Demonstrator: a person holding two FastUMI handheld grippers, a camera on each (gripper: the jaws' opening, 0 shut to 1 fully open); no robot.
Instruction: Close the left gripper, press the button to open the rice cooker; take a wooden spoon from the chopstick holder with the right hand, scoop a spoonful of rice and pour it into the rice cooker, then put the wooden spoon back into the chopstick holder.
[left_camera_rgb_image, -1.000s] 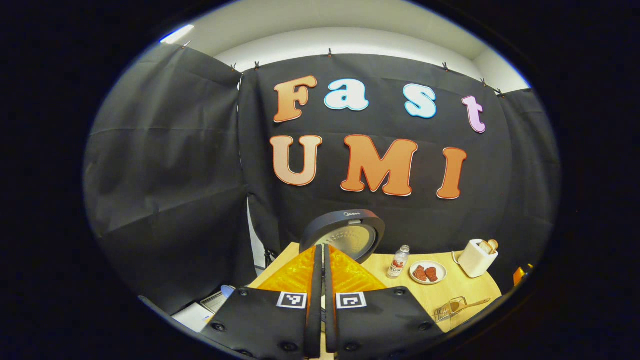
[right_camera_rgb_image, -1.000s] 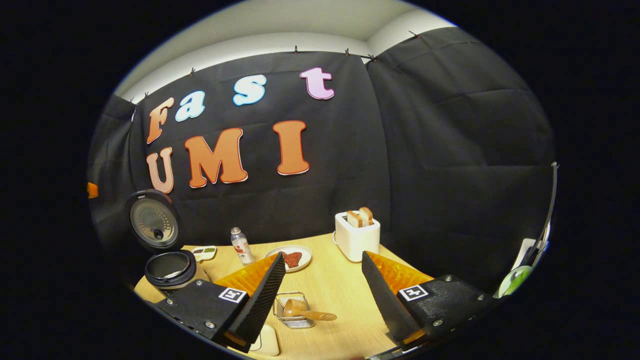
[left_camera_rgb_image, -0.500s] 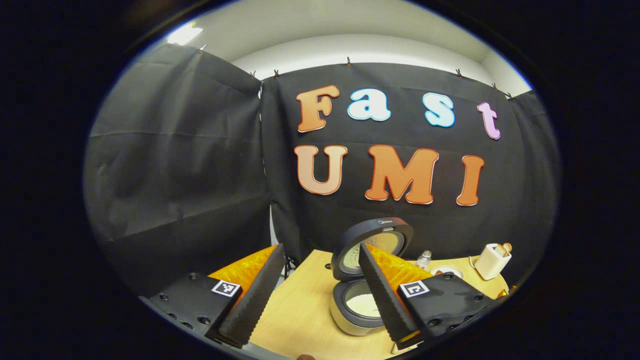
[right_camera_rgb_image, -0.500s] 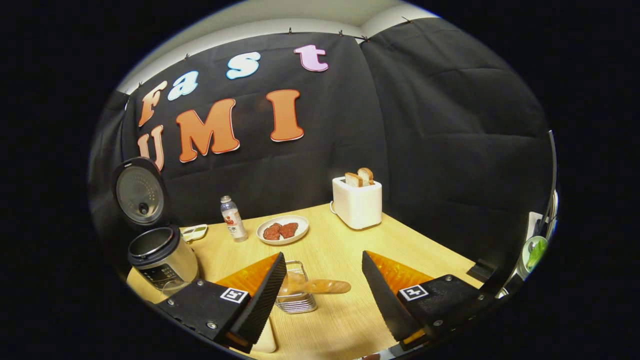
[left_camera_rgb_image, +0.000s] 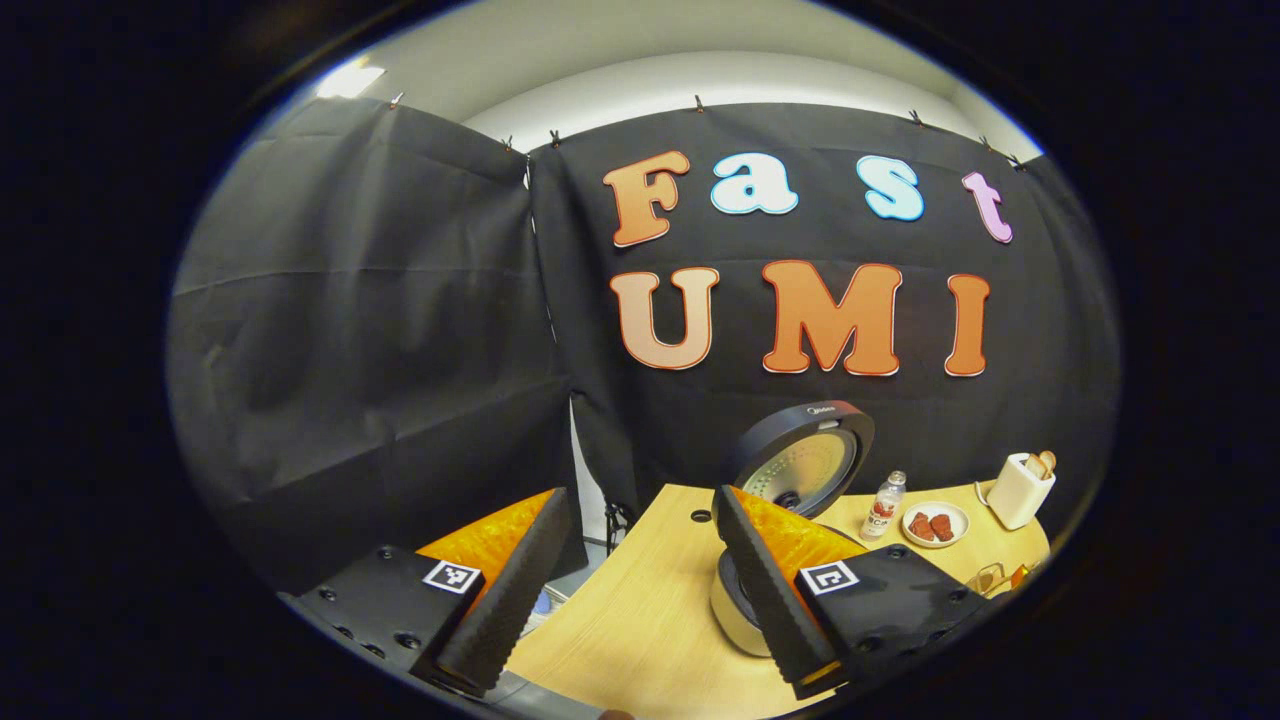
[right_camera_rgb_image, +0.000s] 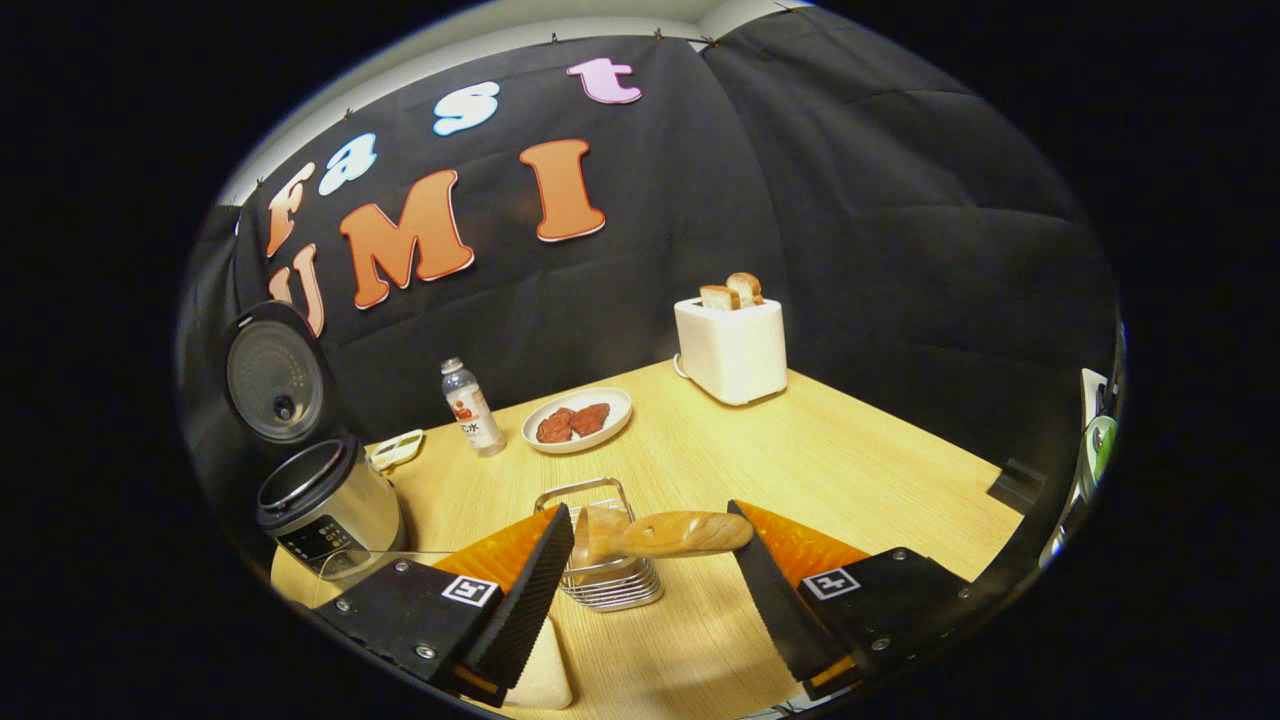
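Now the wooden spoon lies tilted in the wire chopstick holder, its handle pointing toward the right-hand finger of my right tongs, which stand wide apart with the holder and the spoon between them and nothing gripped. As I judge it, the step in hand is taking the spoon. To do it well, I would bring the right tongs forward until the handle sits squarely between both pads, grip partway along the handle (not at its tip, where it could pivot), then lift upward so the bowl clears the wire rim without dragging the holder across the desk.

The rice cooker stands at the left of the desk with its lid raised, so that step looks done. My left tongs are also wide and empty, held near the cooker; I would keep them out of the pouring path. A bottle, a plate and a toaster stand farther back, well apart from the holder.
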